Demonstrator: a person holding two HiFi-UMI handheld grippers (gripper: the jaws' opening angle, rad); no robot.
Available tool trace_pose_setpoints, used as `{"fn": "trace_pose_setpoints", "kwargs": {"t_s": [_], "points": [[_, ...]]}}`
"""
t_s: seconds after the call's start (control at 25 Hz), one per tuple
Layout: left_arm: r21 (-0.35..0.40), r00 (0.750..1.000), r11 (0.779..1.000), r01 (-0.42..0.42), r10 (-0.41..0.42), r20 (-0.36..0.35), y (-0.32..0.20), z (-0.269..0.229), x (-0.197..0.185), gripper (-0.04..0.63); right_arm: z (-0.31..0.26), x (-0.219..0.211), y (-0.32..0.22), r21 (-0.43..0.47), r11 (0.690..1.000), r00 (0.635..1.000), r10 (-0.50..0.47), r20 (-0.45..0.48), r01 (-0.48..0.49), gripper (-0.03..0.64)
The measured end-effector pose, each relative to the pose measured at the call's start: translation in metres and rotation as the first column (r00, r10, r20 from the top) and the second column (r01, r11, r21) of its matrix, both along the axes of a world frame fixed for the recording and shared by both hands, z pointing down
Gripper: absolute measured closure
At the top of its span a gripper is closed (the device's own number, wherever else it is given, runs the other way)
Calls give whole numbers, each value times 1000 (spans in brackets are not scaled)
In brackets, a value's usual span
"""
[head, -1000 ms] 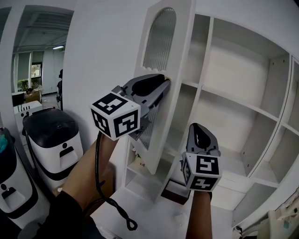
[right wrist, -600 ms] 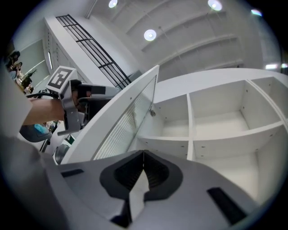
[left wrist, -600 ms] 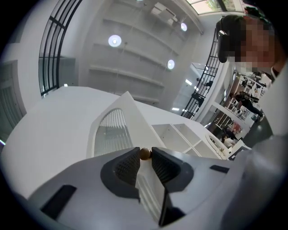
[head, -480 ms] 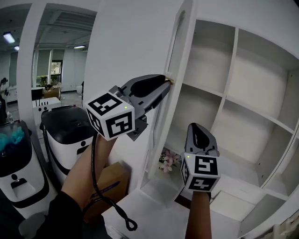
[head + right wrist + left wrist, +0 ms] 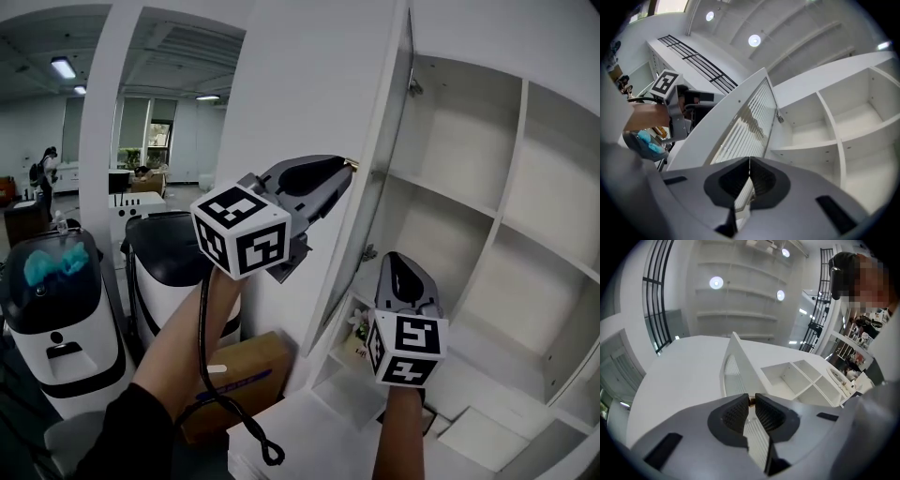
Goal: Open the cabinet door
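The tall white cabinet with open shelves (image 5: 487, 178) takes up most of the right side, its compartments bare apart from a few small items low down. Its white door with a ribbed glass panel (image 5: 745, 117) stands swung well out from the front, nearly edge-on in the head view. I judge the opening to be far along.

The left gripper (image 5: 343, 169) is raised to mid-door height because that is where the handle sits. Its jaws have just been closing and are clenched on the small brass knob (image 5: 752, 400) at the door's free edge. Holding such a small knob at the very jaw tips lets the gripper follow the door's arc as it swings.

The right gripper (image 5: 395, 258) hangs lower, in front of the shelves and apart from the door. Its jaws are pressed together with nothing between them. It appears to be idle, kept out of the door's path.

Only the head view shows both grippers at once, and the door's angle to the cabinet. Only the left gripper view shows the knob lodged between the pads and the outer face of the door. The right gripper view shows the inner face, a hinge (image 5: 779, 118) and the bare shelves behind. It also shows the left gripper's marker cube beyond the door.
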State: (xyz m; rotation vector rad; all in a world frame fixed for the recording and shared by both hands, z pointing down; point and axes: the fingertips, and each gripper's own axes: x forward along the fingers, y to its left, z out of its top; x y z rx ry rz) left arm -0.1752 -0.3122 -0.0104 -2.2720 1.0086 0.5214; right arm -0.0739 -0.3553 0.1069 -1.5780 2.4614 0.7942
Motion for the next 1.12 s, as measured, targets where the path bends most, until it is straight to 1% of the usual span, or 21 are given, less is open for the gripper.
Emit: {"fn": "trace_pose_setpoints", "kwargs": {"t_s": [0.24, 0.36, 0.44, 0.56, 0.64, 0.72, 0.84, 0.96, 1.12], "points": [[-49, 995, 997, 66, -70, -74, -13, 2, -41, 547, 5, -20, -6, -10, 999, 999, -42, 3, 42, 597], [-74, 984, 988, 133, -140, -106, -21, 5, -62, 563, 7, -30, -8, -14, 998, 998, -63, 0, 63, 597], [-96, 974, 978, 185, -195, -115, -29, 7, -75, 579, 8, -37, -10, -16, 997, 997, -77, -2, 77, 597], [-122, 963, 963, 241, -253, -96, -41, 14, -88, 586, 13, -48, -16, -23, 995, 995, -96, -6, 95, 597], [-131, 959, 958, 256, -268, -87, -46, 21, -97, 586, 17, -58, -21, -29, 994, 994, -106, -10, 105, 597], [-125, 958, 958, 259, -272, -94, -47, 24, -105, 586, 20, -66, -25, -33, 993, 994, -111, -12, 110, 597], [-112, 956, 955, 273, -283, -81, -49, 22, -107, 586, 21, -74, -31, -34, 992, 993, -119, -9, 118, 597], [-116, 954, 952, 282, -292, -72, -50, 23, -110, 586, 22, -80, -31, -34, 991, 992, -129, -7, 128, 597], [-126, 948, 947, 295, -306, -84, -49, 25, -118, 586, 20, -83, -31, -31, 990, 991, -135, -3, 135, 597]]}}
